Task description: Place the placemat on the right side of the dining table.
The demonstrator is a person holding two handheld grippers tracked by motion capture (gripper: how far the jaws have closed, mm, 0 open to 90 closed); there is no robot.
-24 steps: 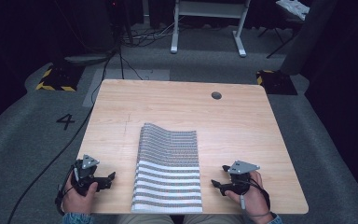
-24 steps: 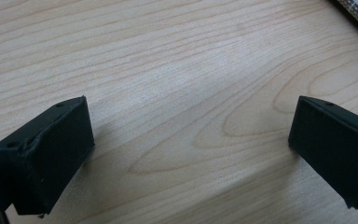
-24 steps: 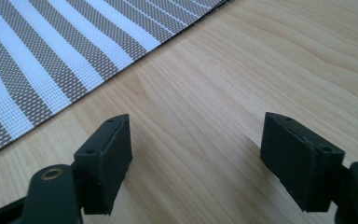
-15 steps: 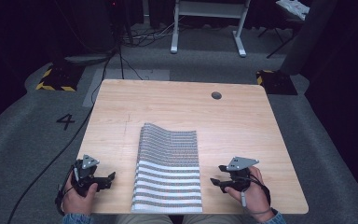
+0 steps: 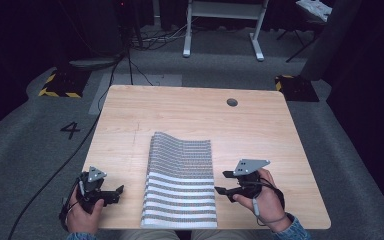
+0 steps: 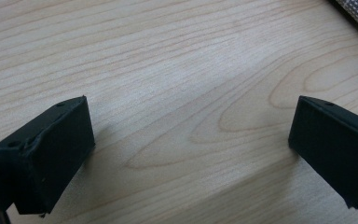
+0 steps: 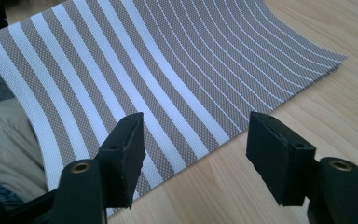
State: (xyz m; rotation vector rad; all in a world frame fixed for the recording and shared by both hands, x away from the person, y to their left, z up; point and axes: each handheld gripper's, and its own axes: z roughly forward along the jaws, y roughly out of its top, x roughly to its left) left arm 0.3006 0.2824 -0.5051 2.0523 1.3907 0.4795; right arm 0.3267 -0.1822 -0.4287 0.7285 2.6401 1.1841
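Both claws are released: the right claw (image 7: 196,158) faces the grey-and-white striped woven mat (image 5: 180,187), the left claw (image 6: 186,154) sits over the pale wooden counter (image 5: 130,125). To grip well, I would slide one jaw under the mat's near side edge before clenching.

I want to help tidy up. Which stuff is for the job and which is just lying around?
For the job: striped mat, left tongs, right tongs.

Just lying about: black cable on the floor, white frame legs, yellow-black striped block.

Mat (image 5: 180,185) on table (image 5: 130,115) near front edge, between left gripper (image 5: 116,192) and right gripper (image 5: 222,183)
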